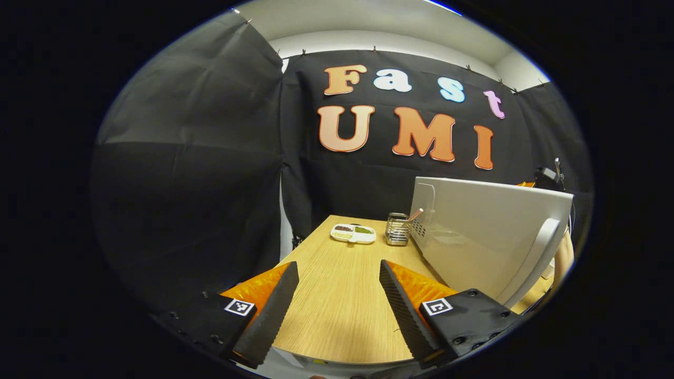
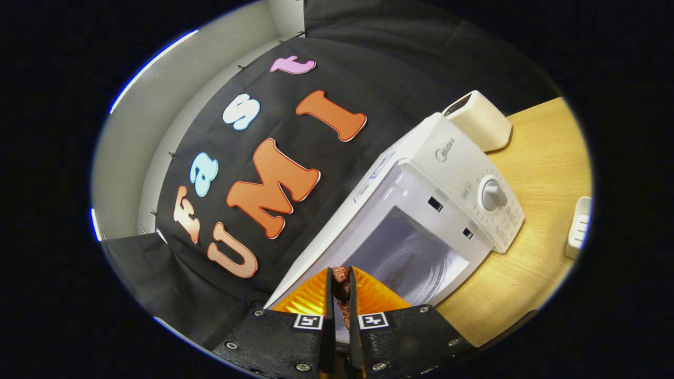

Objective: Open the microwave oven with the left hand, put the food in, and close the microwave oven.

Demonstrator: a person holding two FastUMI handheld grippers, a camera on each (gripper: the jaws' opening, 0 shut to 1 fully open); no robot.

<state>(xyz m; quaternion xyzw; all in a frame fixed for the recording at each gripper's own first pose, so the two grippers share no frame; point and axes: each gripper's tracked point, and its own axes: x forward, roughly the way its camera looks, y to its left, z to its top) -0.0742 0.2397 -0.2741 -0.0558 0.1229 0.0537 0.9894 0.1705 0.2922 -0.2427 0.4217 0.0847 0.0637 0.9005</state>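
microwave (image 2: pixel 421 210) open, food (image 2: pixel 341 289) gripped (likely meat)

Microwave (image 1: pixel 474 231) on table (image 1: pixel 337 310), door (image 1: pixel 489 237) swung open; utensil holder (image 1: pixel 397 229) beside it, divided dish (image 1: pixel 353 233) further left.

Right claw (image 2: pixel 340 287) pinching food (image 2: pixel 342 288) before open microwave (image 2: pixel 421 221).

Setting: staged kitchen booth | black cloth walls (image 1: pixel 210 173) (pinned up) | microwave (image 2: pixel 421 210) on wooden table (image 1: pixel 337 295)
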